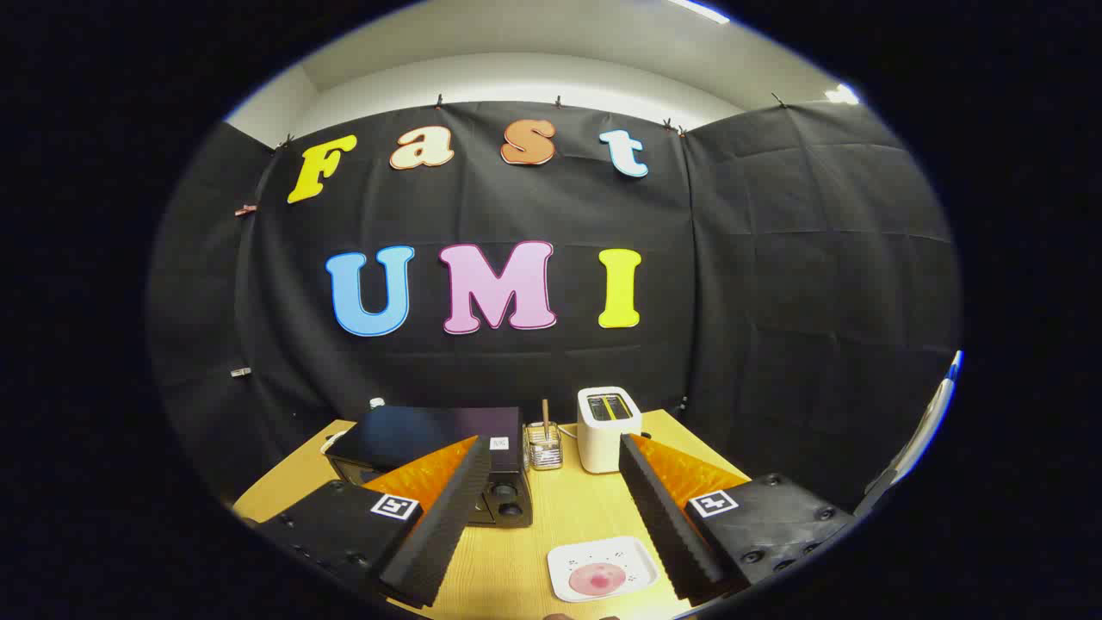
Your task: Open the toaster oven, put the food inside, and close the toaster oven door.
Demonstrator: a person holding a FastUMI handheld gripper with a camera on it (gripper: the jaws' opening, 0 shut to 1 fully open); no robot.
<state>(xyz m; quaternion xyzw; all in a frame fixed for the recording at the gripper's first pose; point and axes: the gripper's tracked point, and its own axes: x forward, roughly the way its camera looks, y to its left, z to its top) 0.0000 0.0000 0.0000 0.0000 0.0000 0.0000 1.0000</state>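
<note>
A black toaster oven (430, 439) stands on the wooden table (594, 508), partly behind my left finger, with its knobs (506, 499) showing beside that finger. Its door is hidden by the finger. A white square plate (603, 568) carrying a round pink piece of food (594, 579) lies on the table between my fingers, near their base. My gripper (551, 448) is held above the table, open wide, with nothing between its fingers.
A white slot toaster (608, 428) stands at the back of the table, just right of the oven. Between them is a small clear glass (543, 443) with a stick in it. Black cloth walls close in the table behind and at the right.
</note>
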